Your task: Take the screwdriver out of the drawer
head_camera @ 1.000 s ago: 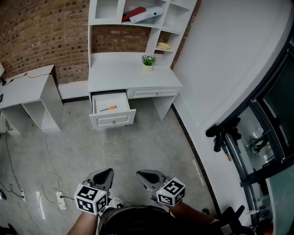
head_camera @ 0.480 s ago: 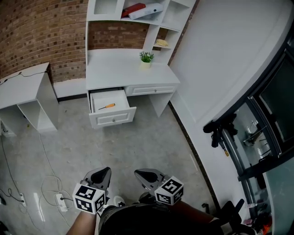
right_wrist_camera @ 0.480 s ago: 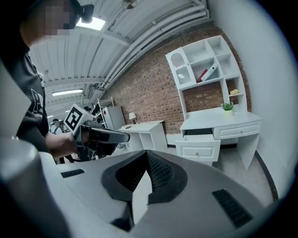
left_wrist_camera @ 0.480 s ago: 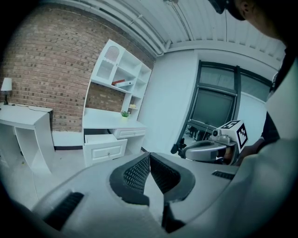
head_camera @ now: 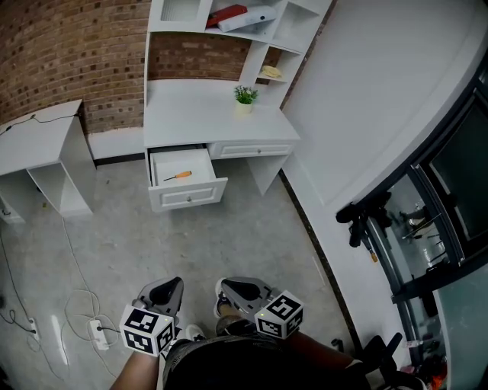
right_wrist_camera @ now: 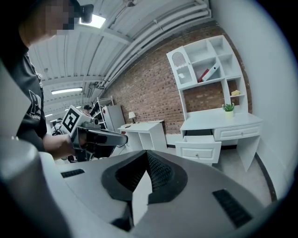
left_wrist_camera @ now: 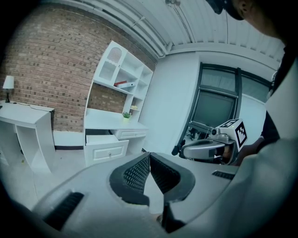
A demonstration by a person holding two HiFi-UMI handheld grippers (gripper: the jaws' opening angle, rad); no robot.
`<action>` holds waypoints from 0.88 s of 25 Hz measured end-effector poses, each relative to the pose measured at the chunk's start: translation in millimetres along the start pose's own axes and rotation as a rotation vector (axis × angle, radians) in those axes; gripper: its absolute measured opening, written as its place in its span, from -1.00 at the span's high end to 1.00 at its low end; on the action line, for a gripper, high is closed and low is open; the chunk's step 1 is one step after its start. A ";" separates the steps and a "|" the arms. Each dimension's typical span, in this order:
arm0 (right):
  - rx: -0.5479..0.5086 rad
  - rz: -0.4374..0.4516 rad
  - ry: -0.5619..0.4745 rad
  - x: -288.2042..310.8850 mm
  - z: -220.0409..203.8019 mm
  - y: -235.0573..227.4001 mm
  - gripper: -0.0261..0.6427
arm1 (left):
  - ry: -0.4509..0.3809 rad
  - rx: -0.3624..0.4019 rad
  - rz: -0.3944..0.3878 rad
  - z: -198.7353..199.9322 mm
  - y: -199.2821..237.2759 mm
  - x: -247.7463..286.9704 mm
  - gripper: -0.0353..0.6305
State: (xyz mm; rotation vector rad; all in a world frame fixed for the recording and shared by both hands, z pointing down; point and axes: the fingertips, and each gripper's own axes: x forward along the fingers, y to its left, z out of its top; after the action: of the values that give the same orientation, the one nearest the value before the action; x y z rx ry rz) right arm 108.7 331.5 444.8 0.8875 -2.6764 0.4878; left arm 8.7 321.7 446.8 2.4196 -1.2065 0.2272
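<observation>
A: Big stuff first?
B: Grey floor point(head_camera: 229, 244) fills most of the head view. Brick wall point(head_camera: 69, 46) runs from 10 to 12 o'clock. White table point(head_camera: 198, 114) at 12 o'clock, backed against that wall. Shelves point(head_camera: 290, 27) sit on its rear edge, with a red folder point(head_camera: 227, 13) leaning in the top one.
A: Beside it?
B: Smaller white side table point(head_camera: 38, 137) at 10 o'clock, apart from the main one.
A: Drawer?
B: Drawer point(head_camera: 188, 196) is under the table's left half, pulled open toward the person. Second drawer point(head_camera: 252, 151) just to its right is closed.
A: Grippers?
B: Both low at 6 o'clock, close to the person's body, well apart from the table. Left hand-held gripper point(left_wrist_camera: 149, 154) has its jaws pressed together at the tips and is empty. Right hand-held gripper point(right_wrist_camera: 146, 152) is the same, tips touching, holding nothing.
A: Small stuff?
B: Potted plant point(head_camera: 244, 97) on the tabletop at 1 o'clock, toward the back right. White power strip point(head_camera: 99, 329) on the floor at 7 o'clock, with cables trailing from it.
A: Screwdriver?
B: Screwdriver point(head_camera: 178, 176) lies flat inside the open drawer. Orange handle points toward 2 o'clock, shaft toward 8 o'clock. It's well apart from both grippers.
</observation>
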 end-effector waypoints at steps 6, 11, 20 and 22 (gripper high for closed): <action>0.023 0.001 -0.017 7.7 4.4 -12.1 0.91 | 0.007 0.008 0.005 3.6 0.3 6.7 0.83; 0.027 0.024 -0.026 16.8 8.6 -16.7 0.91 | 0.017 0.009 0.028 5.0 5.9 8.2 0.83; 0.032 0.042 -0.025 30.4 17.8 -39.9 0.91 | 0.035 0.006 0.033 13.7 16.7 29.9 0.83; 0.033 0.041 -0.028 34.1 21.2 -48.0 0.91 | 0.035 -0.001 0.032 17.3 20.2 37.5 0.83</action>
State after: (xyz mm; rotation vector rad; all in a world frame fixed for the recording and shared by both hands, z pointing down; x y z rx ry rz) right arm 108.7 269.0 449.0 0.8560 -2.7246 0.5335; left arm 14.8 276.2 449.6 2.3873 -1.2299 0.2770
